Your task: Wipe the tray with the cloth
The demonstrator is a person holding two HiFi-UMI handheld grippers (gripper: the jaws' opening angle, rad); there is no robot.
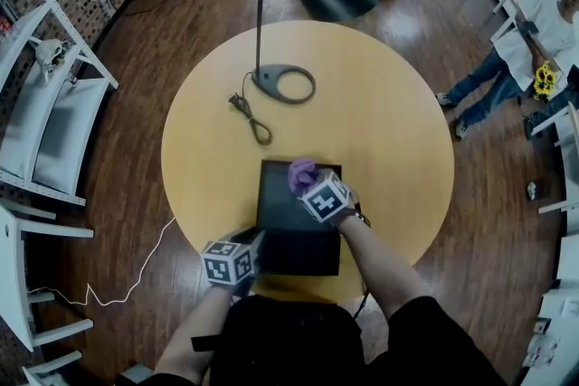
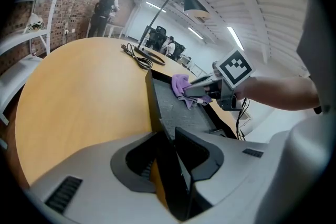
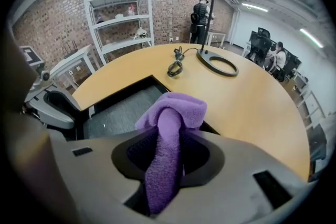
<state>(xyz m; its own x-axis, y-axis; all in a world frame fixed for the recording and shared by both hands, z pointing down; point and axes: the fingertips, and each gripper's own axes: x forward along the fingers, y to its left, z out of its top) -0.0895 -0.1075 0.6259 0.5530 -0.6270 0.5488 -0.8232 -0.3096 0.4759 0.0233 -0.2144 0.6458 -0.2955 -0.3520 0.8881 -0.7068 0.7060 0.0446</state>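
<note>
Firmly, the left gripper (image 2: pixel 168 170) clamped the near rim of the black square tray (image 1: pixel 291 235) on the round wooden table (image 1: pixel 389 104); the right gripper (image 3: pixel 167 165) pinched a purple fleece cloth (image 3: pixel 176 107) at its far end.

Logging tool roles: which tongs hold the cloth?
The right tongs, shut on the purple cloth at the far end of the tray; the left tongs clamp its near corner instead.

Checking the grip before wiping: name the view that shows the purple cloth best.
The right gripper view: the purple cloth fills the centre, pinched between the jaws of the right gripper. The head view shows only a small purple bunch at the far end of the tray; the left gripper view shows it small and distant.
</note>
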